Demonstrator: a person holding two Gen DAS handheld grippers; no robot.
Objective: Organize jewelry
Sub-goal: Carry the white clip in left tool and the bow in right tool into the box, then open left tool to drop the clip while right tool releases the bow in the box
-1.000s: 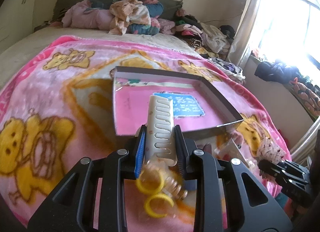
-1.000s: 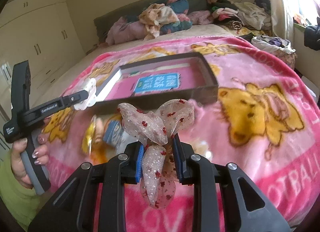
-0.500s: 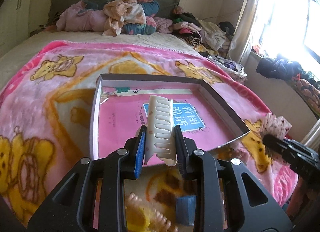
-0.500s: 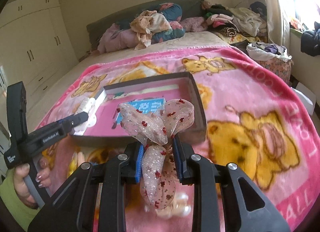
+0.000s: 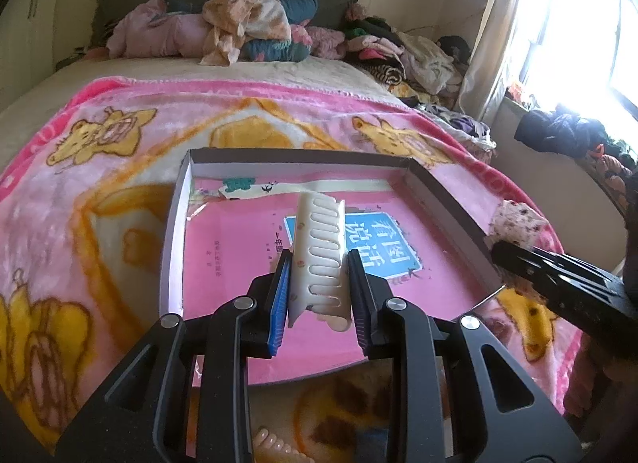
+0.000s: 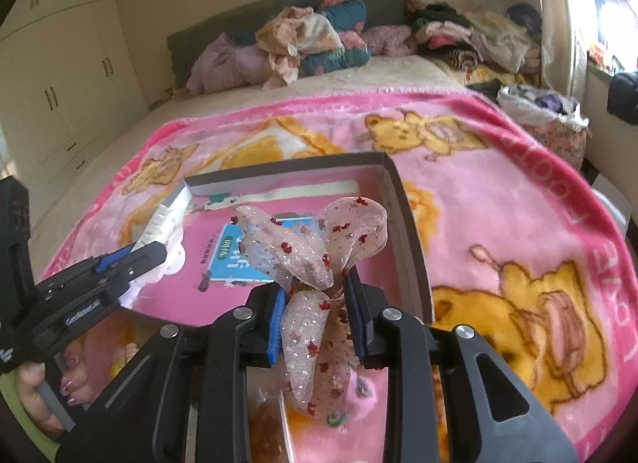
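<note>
My left gripper [image 5: 318, 287] is shut on a cream hair claw clip [image 5: 321, 249], held above the near part of a shallow grey-walled box [image 5: 450, 203] lined with a pink book. My right gripper [image 6: 315, 307] is shut on a sheer pink ribbon bow with red dots [image 6: 315, 247], over the box's [image 6: 410, 239] near right side. In the right wrist view the left gripper [image 6: 131, 259] with the clip [image 6: 159, 225] shows at the left, held by a hand [image 6: 44, 387]. The left wrist view has the right gripper [image 5: 558, 283] and the bow [image 5: 516, 223] at the box's right wall.
The box lies on a pink bear-print blanket [image 5: 99, 199] over a bed. More small accessories [image 5: 275, 443] lie on the blanket in front of the box. Clothes [image 5: 247, 24] are piled at the headboard and beside the window. White wardrobes [image 6: 60, 76] stand at the left.
Both grippers have moved forward from above the loose accessories to over the box, each still holding its item. The box now looks closer and larger.
</note>
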